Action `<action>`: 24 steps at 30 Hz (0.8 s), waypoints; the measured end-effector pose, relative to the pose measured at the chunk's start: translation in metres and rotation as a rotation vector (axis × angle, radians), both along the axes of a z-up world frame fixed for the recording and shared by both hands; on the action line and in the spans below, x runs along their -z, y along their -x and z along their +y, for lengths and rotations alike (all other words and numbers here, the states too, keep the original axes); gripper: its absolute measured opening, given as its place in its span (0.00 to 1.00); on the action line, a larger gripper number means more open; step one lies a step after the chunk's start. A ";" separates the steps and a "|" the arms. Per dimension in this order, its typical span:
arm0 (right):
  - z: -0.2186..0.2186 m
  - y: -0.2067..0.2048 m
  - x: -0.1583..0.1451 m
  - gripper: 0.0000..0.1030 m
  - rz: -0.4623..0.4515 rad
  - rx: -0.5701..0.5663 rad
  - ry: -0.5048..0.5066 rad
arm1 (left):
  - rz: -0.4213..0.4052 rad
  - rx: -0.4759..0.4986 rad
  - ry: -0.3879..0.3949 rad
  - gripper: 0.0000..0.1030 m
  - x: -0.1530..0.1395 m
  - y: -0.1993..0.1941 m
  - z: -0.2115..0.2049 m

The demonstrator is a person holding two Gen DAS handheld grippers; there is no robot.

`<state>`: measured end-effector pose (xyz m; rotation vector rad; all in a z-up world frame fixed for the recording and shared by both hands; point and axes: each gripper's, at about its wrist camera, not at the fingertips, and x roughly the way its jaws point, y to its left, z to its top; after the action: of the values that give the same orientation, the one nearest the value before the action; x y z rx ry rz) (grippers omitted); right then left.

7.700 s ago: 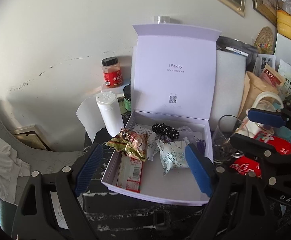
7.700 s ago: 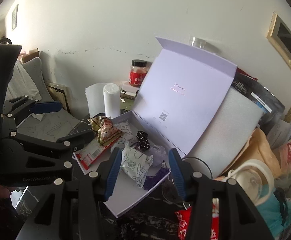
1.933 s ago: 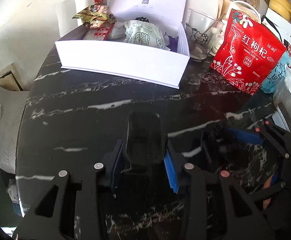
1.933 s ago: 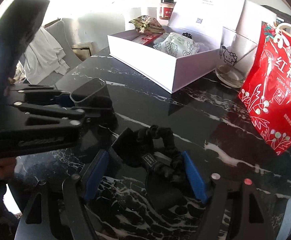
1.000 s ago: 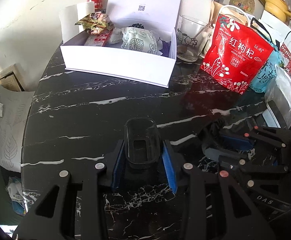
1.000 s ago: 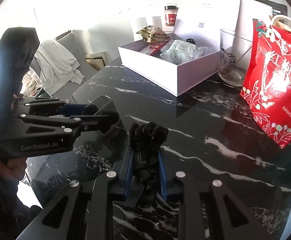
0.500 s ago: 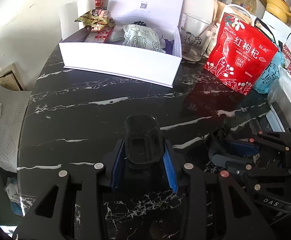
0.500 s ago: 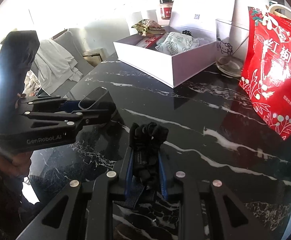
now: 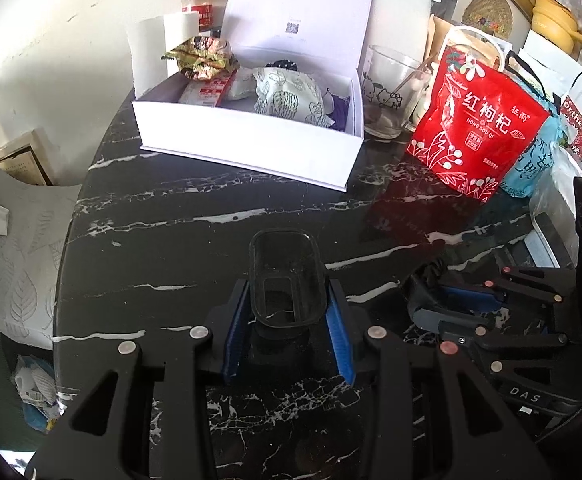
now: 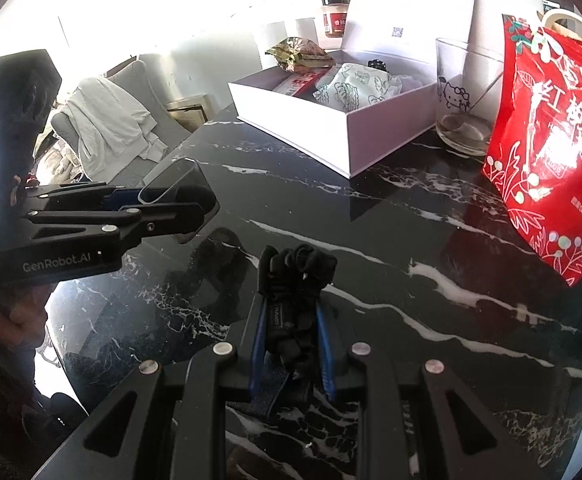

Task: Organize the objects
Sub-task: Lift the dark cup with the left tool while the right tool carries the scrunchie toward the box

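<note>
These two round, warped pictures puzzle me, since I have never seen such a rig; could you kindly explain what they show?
A person holds a two-finger gripper in each hand, and a fisheye camera on each looks forward along its fingers, hence the round warp. One view is from the left gripper, shut on a small black case. The other is from the right gripper, shut on a bunched black scrunchie. Below lies a black marble table. On it stand an open white box of snack packets, a glass cup and a red bag.
</note>
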<state>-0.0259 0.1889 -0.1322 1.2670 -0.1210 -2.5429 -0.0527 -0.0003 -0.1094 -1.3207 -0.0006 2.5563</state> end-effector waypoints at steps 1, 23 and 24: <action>0.000 0.000 -0.002 0.22 0.003 -0.001 -0.002 | 0.002 0.001 0.002 0.35 -0.002 0.000 0.000; 0.000 0.002 -0.077 0.22 0.140 -0.066 -0.071 | 0.107 0.019 0.018 0.35 -0.071 -0.008 0.015; 0.000 0.005 -0.079 0.22 0.144 -0.067 -0.073 | 0.108 0.022 0.019 0.35 -0.073 -0.006 0.016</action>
<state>-0.0305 0.1894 -0.0531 1.0890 0.0443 -2.5918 -0.0463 0.0158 -0.0364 -1.1805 0.0588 2.6125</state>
